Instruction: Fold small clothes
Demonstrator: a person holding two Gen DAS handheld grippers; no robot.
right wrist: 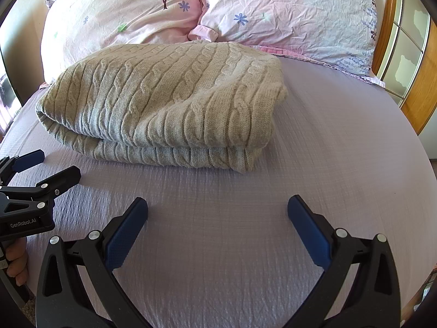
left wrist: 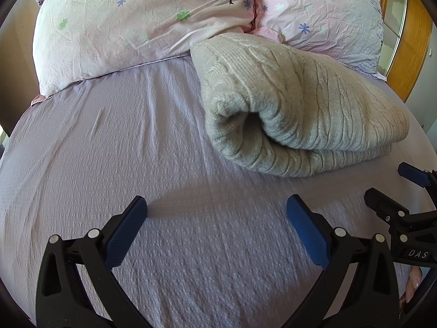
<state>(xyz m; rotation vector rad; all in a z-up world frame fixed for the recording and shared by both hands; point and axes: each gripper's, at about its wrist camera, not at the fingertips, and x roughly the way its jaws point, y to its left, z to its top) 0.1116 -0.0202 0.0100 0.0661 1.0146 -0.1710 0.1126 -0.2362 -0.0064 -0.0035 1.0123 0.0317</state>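
Observation:
A beige cable-knit sweater (left wrist: 300, 104) lies folded in a thick bundle on the lilac bed sheet (left wrist: 136, 142), just in front of the pillows. It also shows in the right wrist view (right wrist: 169, 101), with its folded edge facing me. My left gripper (left wrist: 217, 210) is open and empty, above the sheet to the near left of the sweater. My right gripper (right wrist: 217, 210) is open and empty, above the sheet in front of the sweater. Each gripper shows in the other's view, the right one (left wrist: 387, 188) and the left one (right wrist: 52, 166), both apart from the sweater.
Two pink flower-print pillows (left wrist: 131, 22) (right wrist: 286, 13) lie against the head of the bed behind the sweater. A wooden frame with glass panes (right wrist: 409, 54) stands at the right edge of the bed. The lilac sheet (right wrist: 341, 142) spreads around the sweater.

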